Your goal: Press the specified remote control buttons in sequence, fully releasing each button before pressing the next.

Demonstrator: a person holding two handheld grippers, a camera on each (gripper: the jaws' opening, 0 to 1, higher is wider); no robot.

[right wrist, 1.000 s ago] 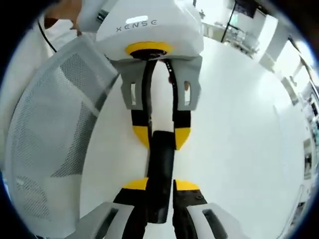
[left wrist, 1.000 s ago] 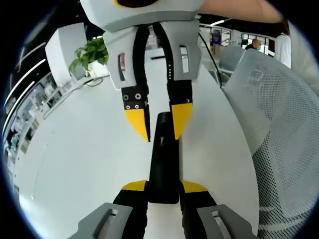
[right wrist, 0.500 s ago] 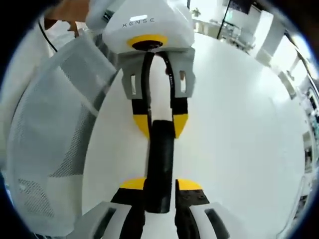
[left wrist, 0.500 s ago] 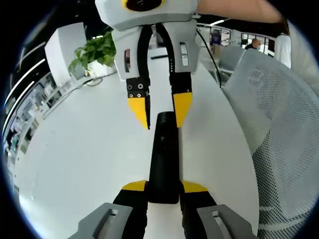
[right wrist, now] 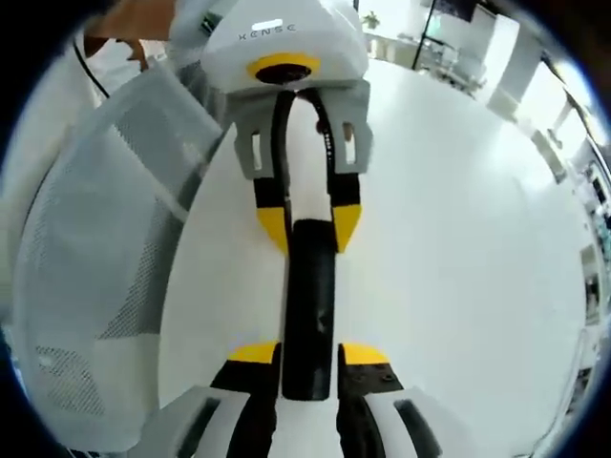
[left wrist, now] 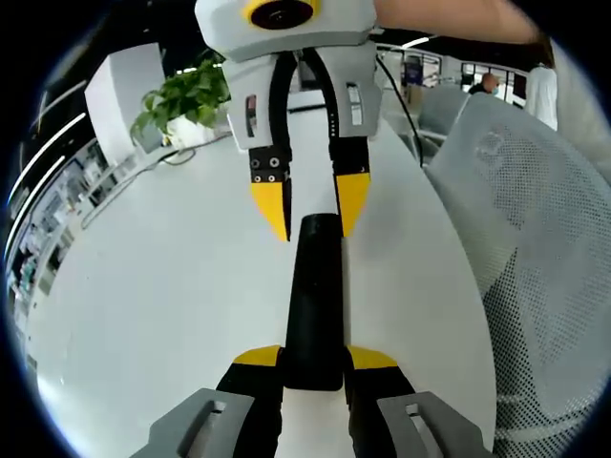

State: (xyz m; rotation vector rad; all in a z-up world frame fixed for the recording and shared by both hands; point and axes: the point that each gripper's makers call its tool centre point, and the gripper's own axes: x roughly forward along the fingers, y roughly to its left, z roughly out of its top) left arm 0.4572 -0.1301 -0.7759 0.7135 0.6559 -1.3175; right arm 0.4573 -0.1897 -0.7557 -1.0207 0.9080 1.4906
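Black remote control [left wrist: 313,301] lies lengthwise at frame centre on your white table [left wrist: 162,286], and each end sits between a gripper's jaws: your left gripper [left wrist: 313,361] clamps the near end, your right gripper [right wrist: 308,358] the other. Mesh chair [left wrist: 535,258] crowds the right edge, and a potted plant [left wrist: 183,95] stands upper left.

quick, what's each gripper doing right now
Left gripper: shut on one end of the black remote.
Right gripper: jaws at the sides of the remote's other end; whether they grip it cannot be told.
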